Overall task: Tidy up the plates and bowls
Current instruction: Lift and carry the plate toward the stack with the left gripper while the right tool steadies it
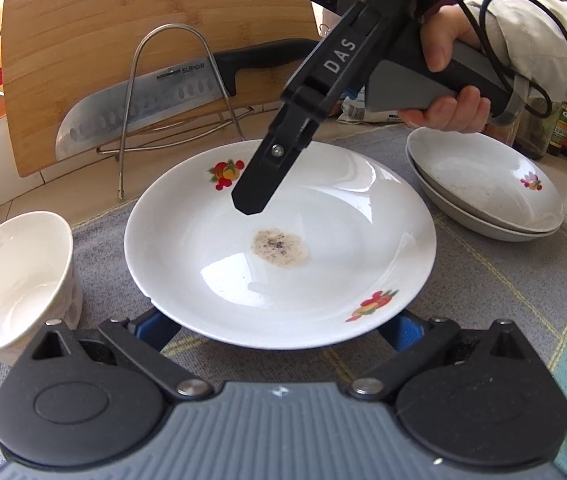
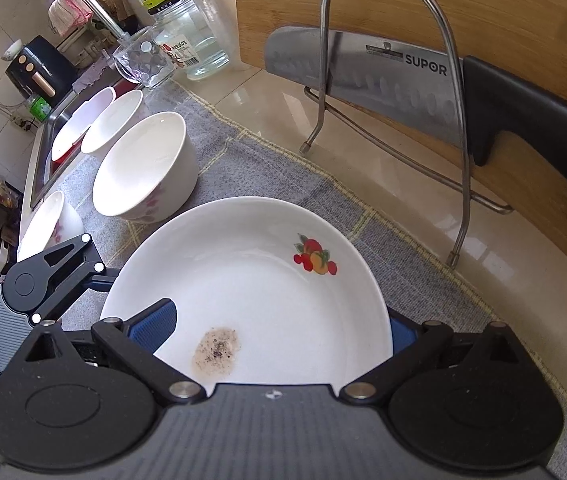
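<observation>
A white plate (image 1: 283, 264) with fruit prints and a brown stain in its middle lies on the grey mat (image 1: 483, 300). My left gripper (image 1: 277, 332) is open, and its blue pads (image 1: 155, 330) reach under the plate's near rim. My right gripper (image 1: 249, 204), held by a hand, hangs tilted over the plate's far side. In the right wrist view the right gripper (image 2: 279, 328) is open, with the plate (image 2: 263, 280) spanning the gap between its pads (image 2: 155, 322). Two stacked plates (image 1: 483, 196) sit at the right. A white bowl (image 1: 15, 276) stands at the left.
A wire rack (image 2: 395, 92) holds a large knife (image 2: 383, 80) against a wooden cutting board (image 2: 443, 8) behind the plate. Several more white bowls (image 2: 143, 168) line the mat toward the sink (image 2: 43, 148). Glass jars (image 2: 187, 48) stand beyond them; bottles (image 1: 563, 128) at far right.
</observation>
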### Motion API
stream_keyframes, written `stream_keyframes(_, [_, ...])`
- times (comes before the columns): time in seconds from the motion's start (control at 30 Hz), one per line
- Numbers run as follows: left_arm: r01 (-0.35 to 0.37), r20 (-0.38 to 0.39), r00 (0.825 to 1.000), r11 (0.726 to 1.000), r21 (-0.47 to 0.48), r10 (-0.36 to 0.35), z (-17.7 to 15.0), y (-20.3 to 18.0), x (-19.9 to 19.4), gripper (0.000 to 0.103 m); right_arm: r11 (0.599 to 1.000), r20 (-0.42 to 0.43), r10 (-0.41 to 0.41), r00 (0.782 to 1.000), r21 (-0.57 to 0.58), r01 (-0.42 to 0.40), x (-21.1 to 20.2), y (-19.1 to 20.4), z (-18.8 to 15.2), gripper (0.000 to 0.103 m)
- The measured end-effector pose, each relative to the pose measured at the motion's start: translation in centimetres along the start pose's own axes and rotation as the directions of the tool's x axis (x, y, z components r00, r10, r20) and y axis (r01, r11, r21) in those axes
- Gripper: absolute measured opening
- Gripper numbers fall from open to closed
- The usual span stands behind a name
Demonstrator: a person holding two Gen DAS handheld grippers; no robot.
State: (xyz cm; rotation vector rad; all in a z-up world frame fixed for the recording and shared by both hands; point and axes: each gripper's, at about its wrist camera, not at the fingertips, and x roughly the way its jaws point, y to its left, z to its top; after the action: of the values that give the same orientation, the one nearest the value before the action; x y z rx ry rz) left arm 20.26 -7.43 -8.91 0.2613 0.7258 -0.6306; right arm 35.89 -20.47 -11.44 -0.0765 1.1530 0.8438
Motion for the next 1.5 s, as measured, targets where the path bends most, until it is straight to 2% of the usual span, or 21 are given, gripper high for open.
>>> stream_keyframes(0.37, [0.023, -0.001, 1.000, 0.999, 0.024, -0.023, 0.7, -0.2, -1.4, 0.102, 1.000, 0.035, -0.008, 0.999, 0.010, 0.007, -2.4, 2.2, -1.9, 0.103])
stream_keyframes(0.73, [0.090, -0.009, 0.996, 0.992, 0.086, -0.089, 2.0, -1.5, -1.4, 0.102, 0.997, 0.075, -0.042, 0.996, 0.064, 0.037, -5.0, 2.8, -5.3, 0.103])
stream_keyframes(1.07, [0.166, -0.005, 0.986, 0.973, 0.161, -0.167, 3.9, -3.8, -0.2, 0.102, 0.986, 0.117, -0.108, 0.987, 0.138, 0.091, -8.3, 2.1, -9.1, 0.103])
stream_keyframes(1.5, [0.255, -0.015, 0.966, 0.935, 0.244, -0.260, 5.0, -9.2, 0.1, 0.102, 0.956, 0.152, -0.194, 0.969, 0.252, 0.152, -11.7, 0.2, -14.4, 0.103])
